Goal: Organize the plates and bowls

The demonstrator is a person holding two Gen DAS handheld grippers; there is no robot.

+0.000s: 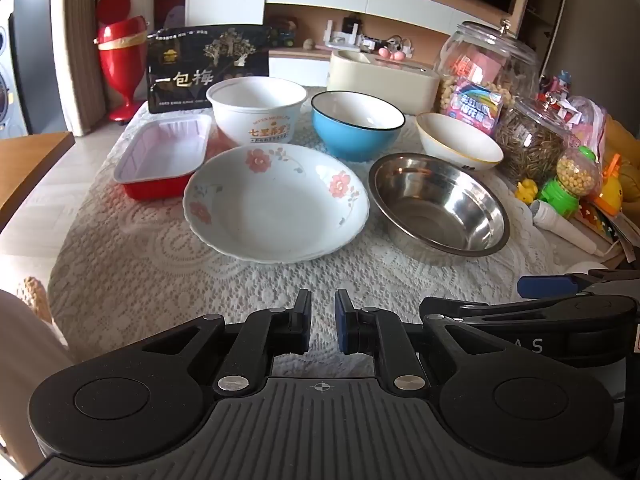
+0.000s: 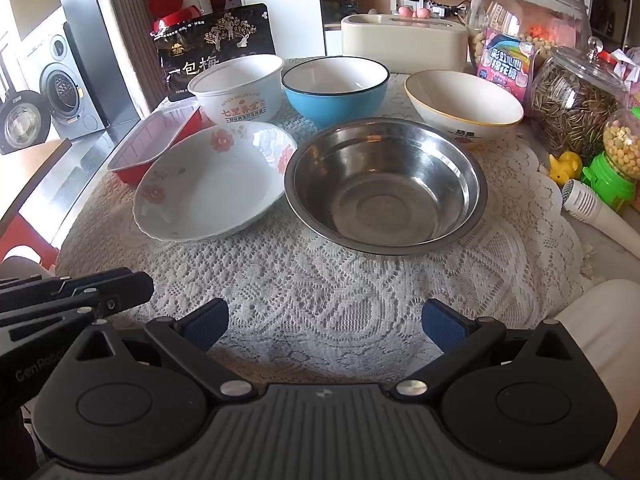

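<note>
Table (image 1: 120,248) with lace cloth, dishes all set toward the far half, none stacked.

Far left edge: red tray (image 1: 164,156) with a pale lining, empty. Just right of it, back row: white paper bowl (image 1: 256,114) with orange print, standing in front of a black snack bag (image 1: 204,68). In front of that bowl, the flowered plate (image 1: 276,204) (its rim close against the tray's corner). Back row, middle: blue bowl (image 1: 356,126), white inside. Front row, right of the plate: steel bowl (image 2: 384,184), near it though I cannot tell if the rims touch. Back right: white bowl (image 2: 464,106) with a yellow rim, tilted. Right edge: jars and toys crowded together.

My left claw (image 1: 323,326) hangs over the bare near edge, fingers drawn together, nothing between them. My right claw (image 2: 324,322) hangs beside it, fingers spread wide, only lace below.
</note>
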